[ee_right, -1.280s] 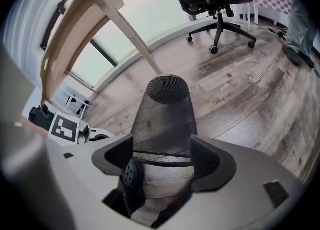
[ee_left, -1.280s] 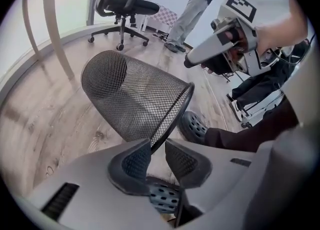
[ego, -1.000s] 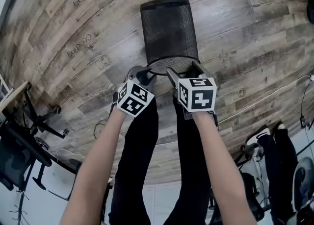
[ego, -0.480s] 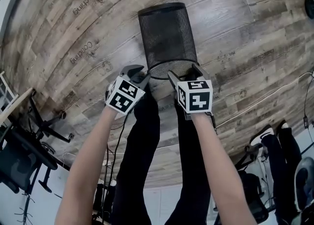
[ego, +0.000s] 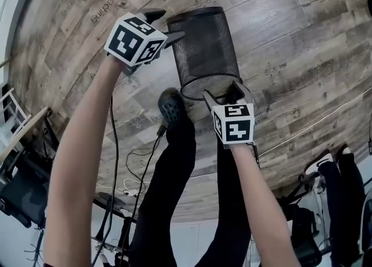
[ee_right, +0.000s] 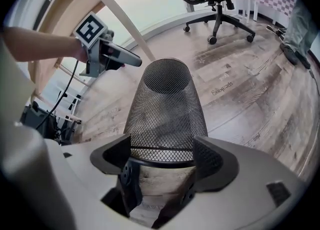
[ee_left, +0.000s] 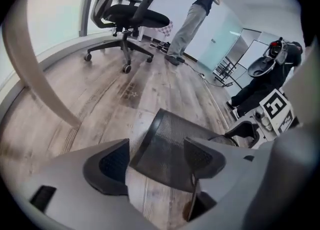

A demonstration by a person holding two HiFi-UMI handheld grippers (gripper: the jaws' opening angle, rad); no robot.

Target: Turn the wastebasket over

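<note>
The left claw [ego: 165,24] has been moved from the near rim of the black wire-mesh wastebasket [ego: 203,45] to its far end. Its jaws are being opened, with nothing gripped.

Place: you're working in an office-type room.
Seating: a black swivel chair [ee_left: 132,13] on castors stands at the upper left of your left gripper view.
Floor: grey wood-look planks [ego: 279,39], with a cable [ego: 111,155] trailing at the head view's lower left.
Furniture: a pale wooden table leg [ee_right: 122,13] crosses your right gripper view's upper left.
Bin: a black mesh wastebasket [ego: 203,45].
Company: a person [ee_left: 192,18] stands near a glass partition [ee_left: 227,33].
</note>
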